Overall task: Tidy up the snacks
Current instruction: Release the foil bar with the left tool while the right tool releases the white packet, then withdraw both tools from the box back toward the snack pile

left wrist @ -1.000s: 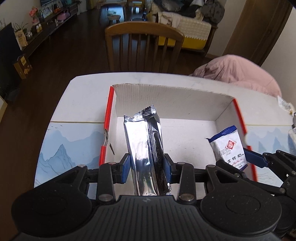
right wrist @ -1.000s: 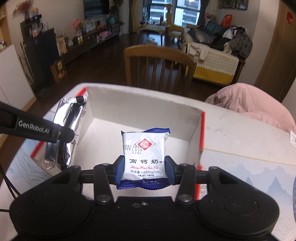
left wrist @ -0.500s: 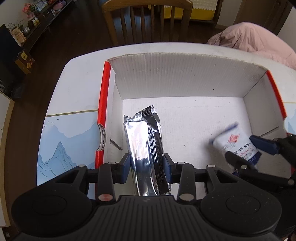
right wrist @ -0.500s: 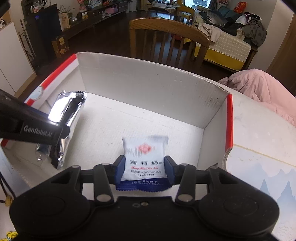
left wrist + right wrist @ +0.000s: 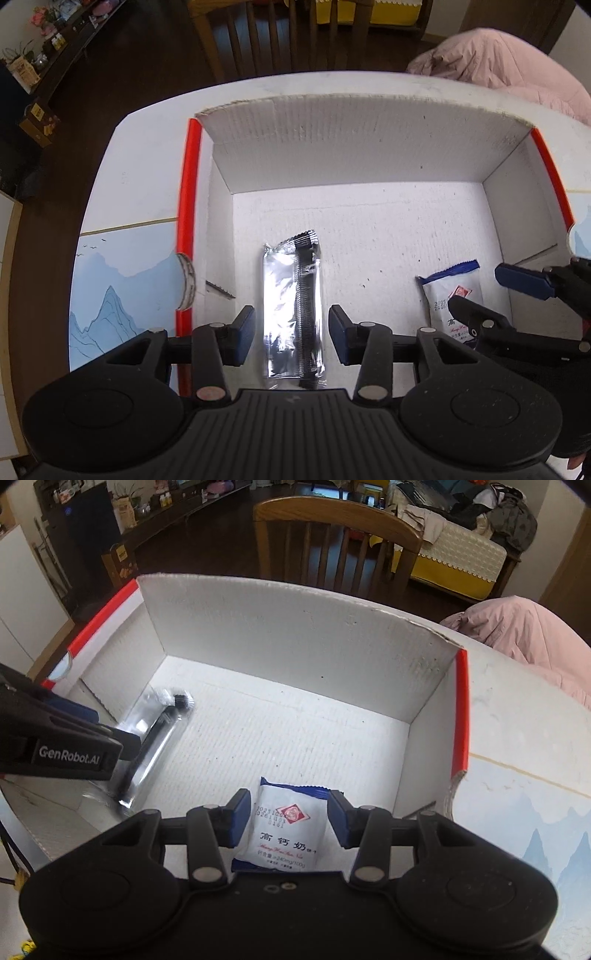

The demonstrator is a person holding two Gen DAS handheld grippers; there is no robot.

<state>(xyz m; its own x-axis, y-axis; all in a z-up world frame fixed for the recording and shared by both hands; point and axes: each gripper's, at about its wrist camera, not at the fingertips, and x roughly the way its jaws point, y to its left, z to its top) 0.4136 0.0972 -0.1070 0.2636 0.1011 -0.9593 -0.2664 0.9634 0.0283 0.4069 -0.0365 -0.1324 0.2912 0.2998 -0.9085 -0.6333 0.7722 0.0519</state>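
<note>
Left gripper (image 5: 291,330) jaws opening, clear of the silver packet (image 5: 293,314) lying lengthwise between them in the box (image 5: 332,147); right gripper (image 5: 288,819) loosely straddles the white packet (image 5: 286,834), grip uncertain

In your right wrist view the silver snack bar (image 5: 155,738) is smeared by blur, its near end behind the left hand-held gripper (image 5: 122,744). In your left wrist view the white packet (image 5: 452,299) is half covered by the right hand-held gripper (image 5: 491,295); small print unreadable.
</note>
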